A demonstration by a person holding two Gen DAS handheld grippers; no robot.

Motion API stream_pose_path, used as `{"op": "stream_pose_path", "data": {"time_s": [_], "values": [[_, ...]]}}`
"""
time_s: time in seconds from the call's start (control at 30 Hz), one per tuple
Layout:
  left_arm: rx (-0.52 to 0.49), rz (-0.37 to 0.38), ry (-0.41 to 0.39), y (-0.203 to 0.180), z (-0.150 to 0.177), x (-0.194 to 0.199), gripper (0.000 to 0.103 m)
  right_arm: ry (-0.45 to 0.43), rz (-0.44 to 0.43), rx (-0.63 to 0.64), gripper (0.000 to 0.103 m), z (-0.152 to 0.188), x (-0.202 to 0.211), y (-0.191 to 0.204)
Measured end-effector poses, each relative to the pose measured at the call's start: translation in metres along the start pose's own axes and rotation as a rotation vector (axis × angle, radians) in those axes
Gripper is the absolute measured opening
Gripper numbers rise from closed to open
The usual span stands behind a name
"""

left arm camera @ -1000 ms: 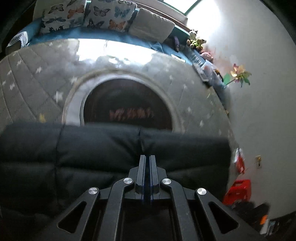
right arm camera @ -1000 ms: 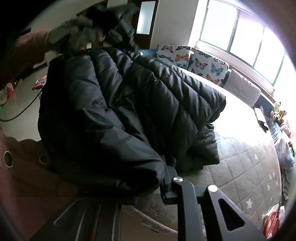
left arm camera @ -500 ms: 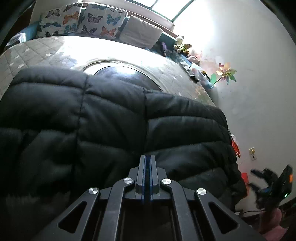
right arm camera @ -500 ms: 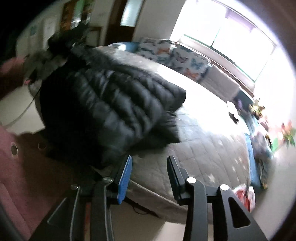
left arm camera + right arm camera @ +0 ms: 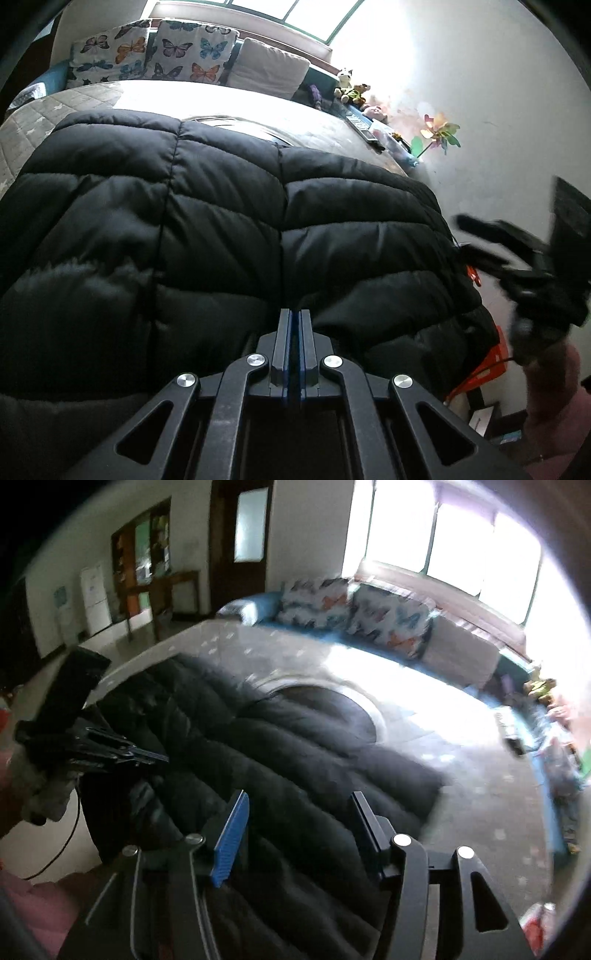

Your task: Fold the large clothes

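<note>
Jacket: black quilted puffer [image 5: 229, 229], lying across the near part of the bed; fills most of the left wrist view from 9 to 3 o'clock.
Bed: grey quilted cover with small stars [image 5: 476, 775], a round dark patch [image 5: 332, 709] just past the jacket's far edge.
Left tongs: [image 5: 294, 325] pressed together, blue pads meeting, tips low over the jacket; whether any cloth is caught between them cannot be told.
Right tongs: [image 5: 299, 812] spread and opening, blue pad on the left finger [image 5: 231, 843]; jacket lies below the gap, pads not pressing it.
Right tongs, seen from left: blurred at 3 o'clock [image 5: 480, 243].
Pillows: butterfly print [image 5: 192, 55] and plain [image 5: 271, 66] at 12 o'clock, along the bed's far side.
Wall: pinwheel [image 5: 439, 134] at 2 o'clock.
</note>
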State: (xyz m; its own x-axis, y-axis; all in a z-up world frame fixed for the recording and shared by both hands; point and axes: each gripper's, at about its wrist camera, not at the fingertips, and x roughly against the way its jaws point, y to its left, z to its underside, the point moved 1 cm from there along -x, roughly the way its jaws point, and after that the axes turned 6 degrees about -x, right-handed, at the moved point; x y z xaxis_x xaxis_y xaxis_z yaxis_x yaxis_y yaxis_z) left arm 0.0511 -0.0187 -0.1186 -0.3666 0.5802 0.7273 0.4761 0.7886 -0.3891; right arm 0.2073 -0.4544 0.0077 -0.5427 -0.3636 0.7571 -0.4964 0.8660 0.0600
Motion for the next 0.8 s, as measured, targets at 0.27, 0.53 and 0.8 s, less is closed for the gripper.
{"op": "stream_pose_path", "data": {"time_s": [0.27,0.53,0.8], "values": [[0.035,0.052,-0.018,0.010,0.020,-0.012,0.003,-0.029,0.097,0.082,0.062,0.049,-0.039,0.005],[-0.013,-0.015,-0.071,0.001,-0.018,0.041,0.003,-0.035,0.079,0.124,0.062,0.051,-0.030,0.002],[0.141,-0.147,-0.114,0.087,-0.037,0.060,0.004,-0.023,0.000,0.061,0.062,0.029,-0.012,-0.013]]}}
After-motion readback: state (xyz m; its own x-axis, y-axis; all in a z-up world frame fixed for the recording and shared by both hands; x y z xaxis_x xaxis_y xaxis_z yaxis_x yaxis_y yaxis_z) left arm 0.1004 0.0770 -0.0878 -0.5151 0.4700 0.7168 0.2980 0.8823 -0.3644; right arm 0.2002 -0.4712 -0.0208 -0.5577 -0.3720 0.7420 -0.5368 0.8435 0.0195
